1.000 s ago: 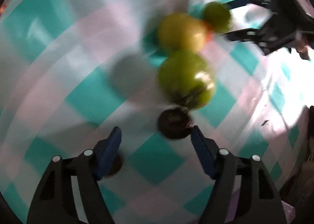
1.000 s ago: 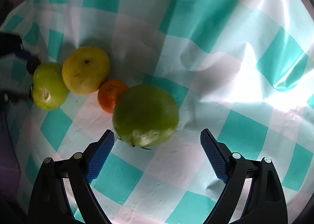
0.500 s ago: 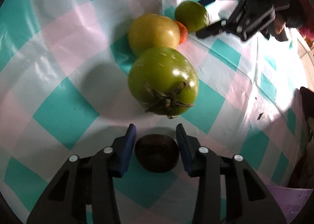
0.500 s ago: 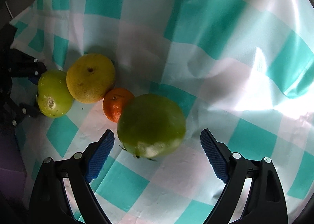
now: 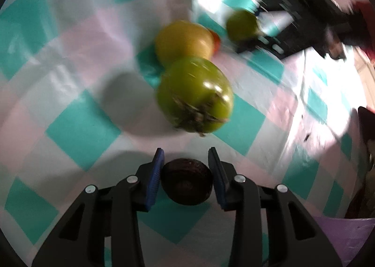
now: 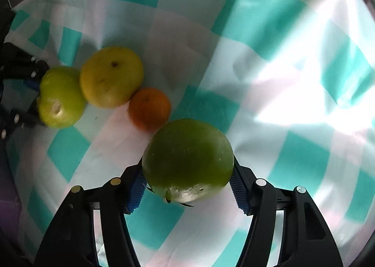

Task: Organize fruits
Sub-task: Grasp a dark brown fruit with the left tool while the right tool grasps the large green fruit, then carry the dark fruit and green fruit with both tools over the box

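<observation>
two low wrist views face each other — sharing the fruit row (image 5: 187, 61).

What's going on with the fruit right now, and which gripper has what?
Both are gripping fruit on the checked tablecloth. The left hand-held gripper is shut on a small dark fruit. The right hand-held gripper is clamped around a large green fruit. A row sits between them, untouched: another green fruit, a yellow fruit and a small orange. The left view is blurred.
</observation>
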Motion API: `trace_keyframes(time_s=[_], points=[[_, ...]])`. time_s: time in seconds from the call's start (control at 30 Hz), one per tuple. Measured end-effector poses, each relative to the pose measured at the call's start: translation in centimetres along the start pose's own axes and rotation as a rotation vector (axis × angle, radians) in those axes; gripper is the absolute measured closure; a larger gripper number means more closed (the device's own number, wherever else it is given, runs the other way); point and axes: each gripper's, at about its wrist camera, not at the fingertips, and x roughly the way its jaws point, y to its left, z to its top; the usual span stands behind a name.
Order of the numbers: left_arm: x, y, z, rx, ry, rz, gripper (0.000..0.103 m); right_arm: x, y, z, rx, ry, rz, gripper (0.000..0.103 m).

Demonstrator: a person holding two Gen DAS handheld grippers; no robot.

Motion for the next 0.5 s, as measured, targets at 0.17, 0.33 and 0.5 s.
trace_keyframes(time_s=[0.17,0.33,0.5], points=[[-4.3,3.3,1.1,-0.147,-0.088,0.008,0.064,-2.4,0.3,-2.3,0.076,-0.014,0.044,0.042],[-9.0,3.5,2.7,-0.284,-0.150,0.078,0.064,-4.2,0.6,-3.6,0.083,-0.008,0.070,0.042],[-11.3,-0.6,4.4,-0.370,-0.147,0.212,0.064,-6.9,-0.3,-4.8,0.124,-0.019,0.098,0.041]])
